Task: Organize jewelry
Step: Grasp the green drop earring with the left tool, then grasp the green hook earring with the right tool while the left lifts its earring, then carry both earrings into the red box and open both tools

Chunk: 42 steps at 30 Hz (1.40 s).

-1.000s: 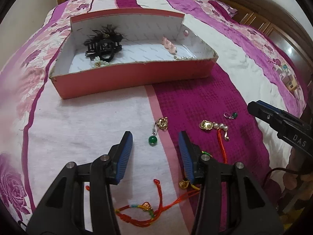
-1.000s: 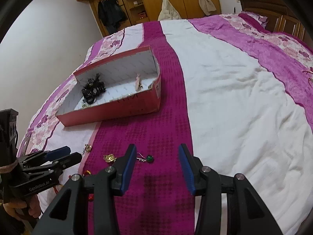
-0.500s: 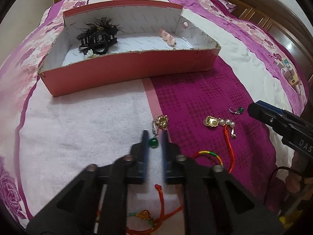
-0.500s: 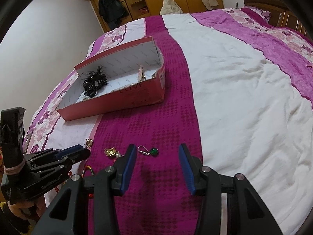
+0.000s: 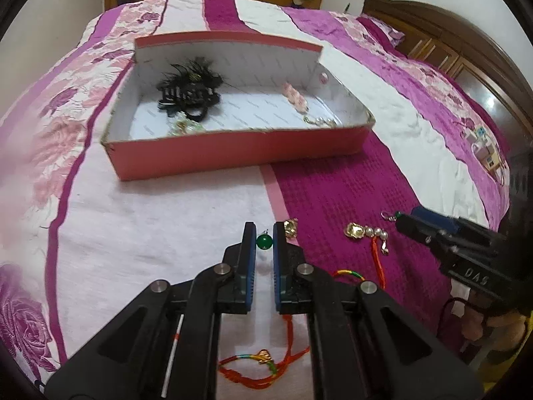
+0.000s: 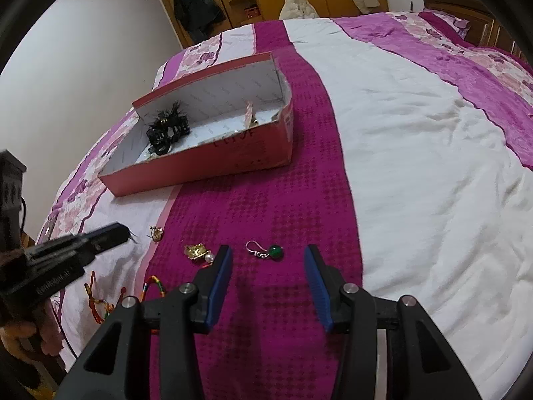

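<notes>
Inside red box (image 5: pixel 233 148): black hair clip (image 5: pixel 188 91), pink clip (image 5: pixel 294 96), pearl piece (image 5: pixel 319 120).

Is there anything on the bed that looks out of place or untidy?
Yes. Several jewelry pieces lie loose on the bedspread instead of in the red box: a green bead earring, a gold and pearl charm, a small gold piece and tangled red cord bracelets. Nothing looks damaged.

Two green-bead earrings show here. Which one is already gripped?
The green-bead earring pinched between the left tool's pads over the white stripe. The other green-bead earring lies loose on the magenta stripe, ahead of the open right tool.
</notes>
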{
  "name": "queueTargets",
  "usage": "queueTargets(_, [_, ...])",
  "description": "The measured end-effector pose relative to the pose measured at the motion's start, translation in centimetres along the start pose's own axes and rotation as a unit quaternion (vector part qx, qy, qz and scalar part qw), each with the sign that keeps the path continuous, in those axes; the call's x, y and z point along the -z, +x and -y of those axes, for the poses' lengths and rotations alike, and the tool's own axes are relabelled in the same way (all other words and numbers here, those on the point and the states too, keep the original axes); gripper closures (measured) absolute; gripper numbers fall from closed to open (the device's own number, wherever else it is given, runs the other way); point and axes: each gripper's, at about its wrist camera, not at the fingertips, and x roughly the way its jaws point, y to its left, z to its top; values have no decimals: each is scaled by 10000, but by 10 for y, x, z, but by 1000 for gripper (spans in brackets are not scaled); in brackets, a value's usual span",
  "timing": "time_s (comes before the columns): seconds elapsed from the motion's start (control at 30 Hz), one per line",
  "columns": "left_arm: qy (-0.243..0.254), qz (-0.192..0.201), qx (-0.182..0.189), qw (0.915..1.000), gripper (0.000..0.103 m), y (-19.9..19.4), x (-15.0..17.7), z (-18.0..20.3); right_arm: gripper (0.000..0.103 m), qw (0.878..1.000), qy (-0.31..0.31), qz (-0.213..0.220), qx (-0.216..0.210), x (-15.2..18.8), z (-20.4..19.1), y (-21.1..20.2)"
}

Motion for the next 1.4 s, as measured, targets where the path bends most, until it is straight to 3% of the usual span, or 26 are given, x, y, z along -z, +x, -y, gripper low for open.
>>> queueTargets(0.3, [-218,130,18,9997,102,-6,-3,-14,57,9999,20,-43,129,-2,-6,13])
queueTargets(0.6, [-319,232,138,9991,102,-10,-6,-20,83,9996,-11,-165,245,-2,-6,24])
queueTargets(0.63, [-338,247,150,9990,102,-11,-6,-21,89,9996,-41,-174,231,-1,-7,24])
queueTargets(0.93, [-514,408,199,9976,102,-24,-10,-29,91,9999,-69,-36,151,-3,-11,14])
queueTargets(1.4, [-567,836,95,9948,102,-48,-30,-35,91,9978,-337,549,-130,-29,-31,-24])
